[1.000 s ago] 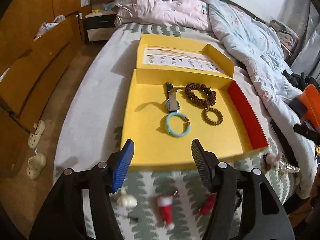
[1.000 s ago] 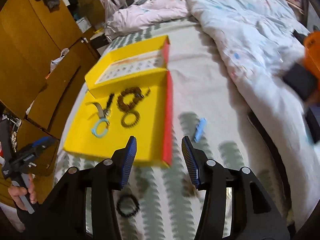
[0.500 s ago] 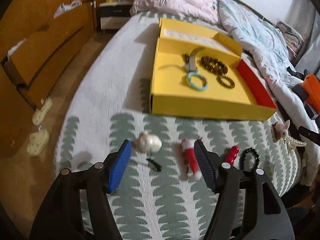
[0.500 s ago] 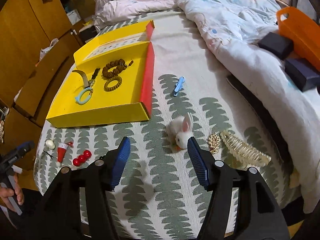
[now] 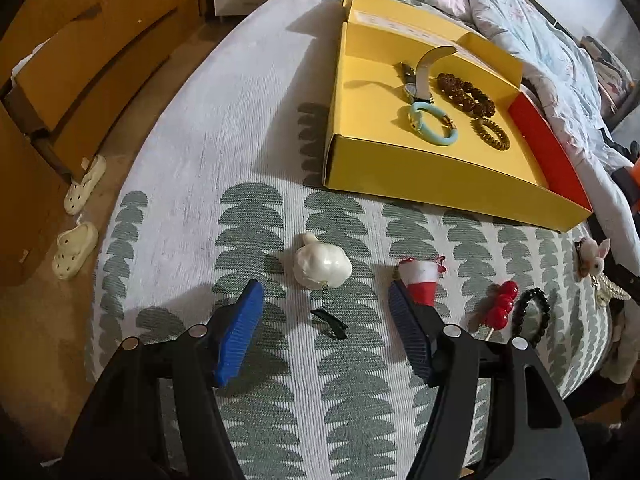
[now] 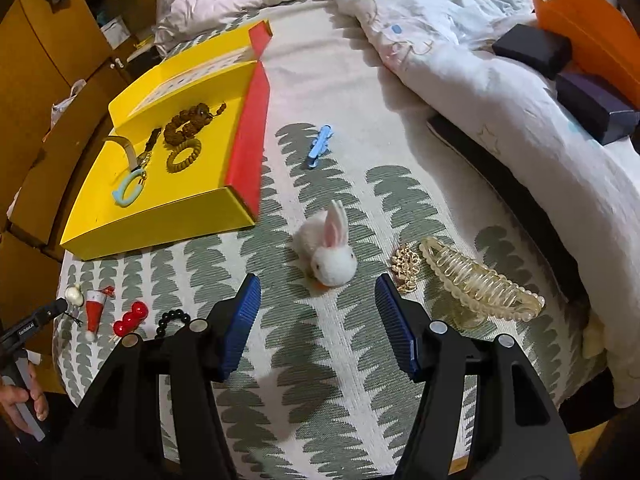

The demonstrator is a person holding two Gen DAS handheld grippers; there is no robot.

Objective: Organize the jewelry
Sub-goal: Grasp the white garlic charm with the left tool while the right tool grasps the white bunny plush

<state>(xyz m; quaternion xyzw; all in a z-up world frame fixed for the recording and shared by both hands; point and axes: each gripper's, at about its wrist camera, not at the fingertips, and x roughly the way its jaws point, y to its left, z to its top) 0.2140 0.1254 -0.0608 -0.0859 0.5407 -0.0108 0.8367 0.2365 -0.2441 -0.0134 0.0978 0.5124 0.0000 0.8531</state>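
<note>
A yellow box (image 5: 400,184) (image 6: 160,220) on the bed holds a watch (image 5: 420,76), a light blue bracelet (image 5: 434,128), a brown bead bracelet (image 5: 466,94) and a coiled gold hair tie (image 5: 490,133). My left gripper (image 5: 326,312) is open and empty just above the bedspread, with a white garlic-shaped clip (image 5: 322,266) between its fingertips. A red cone clip (image 5: 420,282), a red berry pin (image 5: 502,308) and a black bead bracelet (image 5: 532,316) lie to its right. My right gripper (image 6: 318,304) is open and empty, just short of a white fluffy rabbit clip (image 6: 330,256).
A gold chain piece (image 6: 406,266), a clear claw clip (image 6: 480,284) and a blue clip (image 6: 320,146) lie on the bedspread. A crumpled quilt (image 6: 500,80), dark boxes (image 6: 532,50) and an orange basket (image 6: 592,28) are at right. Wooden drawers (image 5: 80,80) and slippers (image 5: 76,244) stand left of the bed.
Both grippers have pulled back from the yellow box and come down toward the near edge of the bed. The garlic clip and the rabbit clip now lie close in front of the fingers.
</note>
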